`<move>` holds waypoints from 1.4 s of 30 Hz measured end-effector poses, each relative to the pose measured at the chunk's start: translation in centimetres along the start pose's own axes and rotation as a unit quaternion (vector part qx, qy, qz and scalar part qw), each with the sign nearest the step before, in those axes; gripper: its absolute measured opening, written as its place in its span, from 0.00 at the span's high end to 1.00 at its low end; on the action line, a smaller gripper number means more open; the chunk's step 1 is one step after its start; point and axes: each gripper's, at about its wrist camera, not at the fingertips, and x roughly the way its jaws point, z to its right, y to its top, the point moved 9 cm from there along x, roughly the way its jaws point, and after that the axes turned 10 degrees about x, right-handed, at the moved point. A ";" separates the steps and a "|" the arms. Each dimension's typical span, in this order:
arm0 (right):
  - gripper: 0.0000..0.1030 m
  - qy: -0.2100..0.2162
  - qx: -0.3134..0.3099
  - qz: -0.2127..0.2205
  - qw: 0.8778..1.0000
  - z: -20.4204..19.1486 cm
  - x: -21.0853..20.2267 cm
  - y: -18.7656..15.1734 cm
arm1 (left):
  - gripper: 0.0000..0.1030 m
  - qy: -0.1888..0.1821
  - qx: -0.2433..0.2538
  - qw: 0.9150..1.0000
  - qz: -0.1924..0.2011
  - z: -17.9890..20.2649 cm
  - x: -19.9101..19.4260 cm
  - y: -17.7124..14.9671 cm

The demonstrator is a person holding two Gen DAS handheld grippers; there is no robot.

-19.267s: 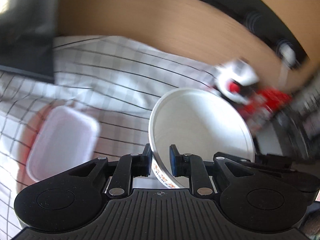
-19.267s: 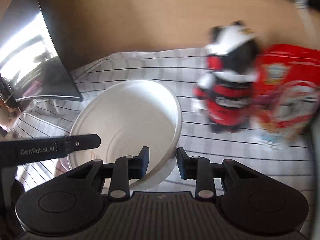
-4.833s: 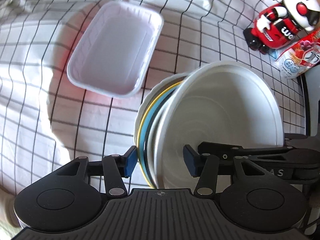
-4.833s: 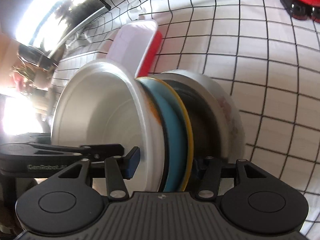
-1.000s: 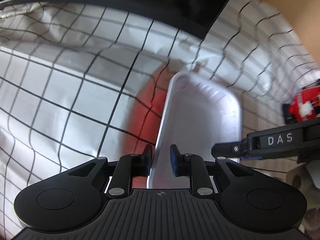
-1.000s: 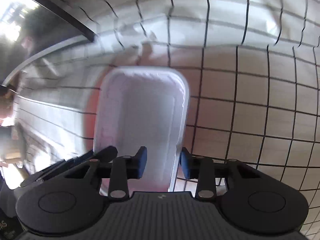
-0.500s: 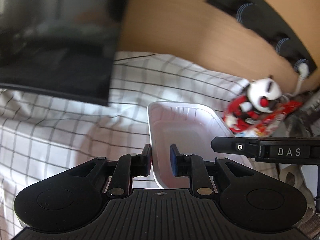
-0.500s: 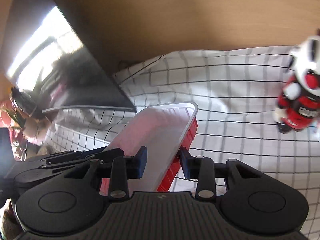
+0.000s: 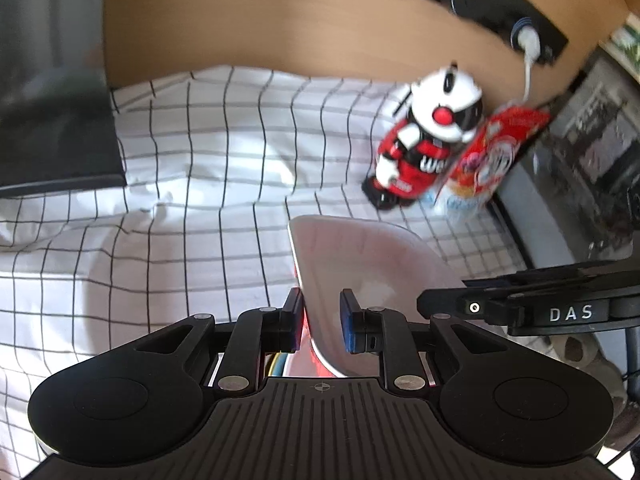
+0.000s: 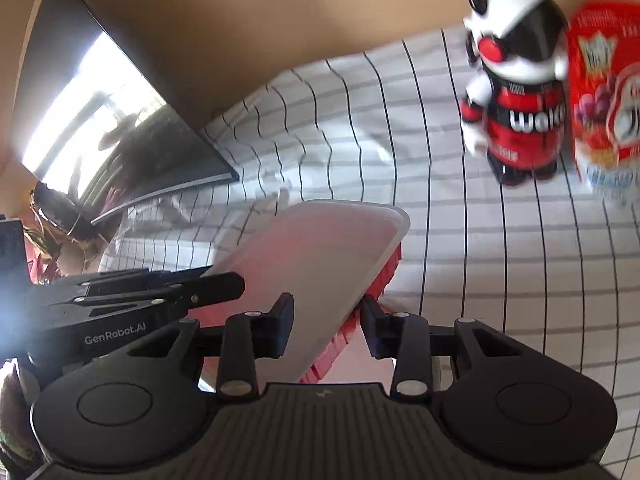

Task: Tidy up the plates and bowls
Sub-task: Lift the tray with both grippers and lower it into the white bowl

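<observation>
A rectangular tray, white inside and red outside [image 9: 372, 264], is held in the air over the checked tablecloth [image 9: 200, 208]. My left gripper [image 9: 320, 322] is shut on its left rim. My right gripper [image 10: 326, 326] is shut on its right rim, and the tray [image 10: 320, 256] tilts between the two. Under the left gripper a sliver of stacked dishes with yellow and blue rims [image 9: 276, 360] shows. The right gripper also shows in the left wrist view [image 9: 520, 308], and the left gripper in the right wrist view [image 10: 160, 292].
A red, white and black toy robot [image 9: 428, 136] and a red snack bag [image 9: 488, 160] stand at the far right by the wooden wall [image 9: 260, 32]. A dark monitor [image 10: 100, 112] stands at the left. A black power strip [image 9: 500, 12] is on the wall.
Both grippers have carried the tray to the right, toward the toy robot, and it is still off the cloth. The stacked dishes now show under the left gripper.
</observation>
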 end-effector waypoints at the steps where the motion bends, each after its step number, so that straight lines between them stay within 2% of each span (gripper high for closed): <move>1: 0.63 0.000 -0.002 -0.005 1.000 0.3 0.1 -0.4 | 0.80 -0.001 0.003 1.000 -0.009 0.0 0.4 -0.5; 6: 0.61 0.012 -0.010 -0.030 0.999 0.7 0.8 -2.0 | 0.82 0.004 0.020 0.999 -0.042 -0.1 2.0 -3.1; 10: 0.53 0.001 -0.023 0.006 1.000 0.7 0.1 -0.9 | 0.84 0.003 0.018 0.998 -0.054 -0.3 2.3 -4.2; 12: 0.52 -0.005 -0.020 0.019 1.000 1.0 0.2 -0.3 | 0.84 0.002 0.015 0.998 -0.060 -0.2 2.6 -4.5; 16: 0.53 0.013 -0.001 0.004 1.000 1.2 1.3 -0.2 | 0.84 0.001 0.011 0.998 -0.068 0.1 3.0 -4.9; 20: 0.56 0.023 -0.002 0.003 1.000 0.9 1.7 -0.4 | 0.84 0.002 0.009 0.998 -0.068 0.2 2.9 -4.9; 27: 0.56 0.033 -0.045 0.047 0.997 -0.7 0.1 -0.1 | 0.84 0.012 0.008 0.999 -0.037 0.0 1.8 -3.6; 34: 0.55 0.042 -0.007 0.028 0.999 1.1 0.7 -0.5 | 0.84 0.003 0.008 0.998 -0.062 0.2 2.8 -4.4; 42: 0.55 0.033 0.014 0.022 0.999 2.5 1.5 -0.7 | 0.84 -0.012 -0.014 0.999 -0.050 -0.3 2.4 -3.8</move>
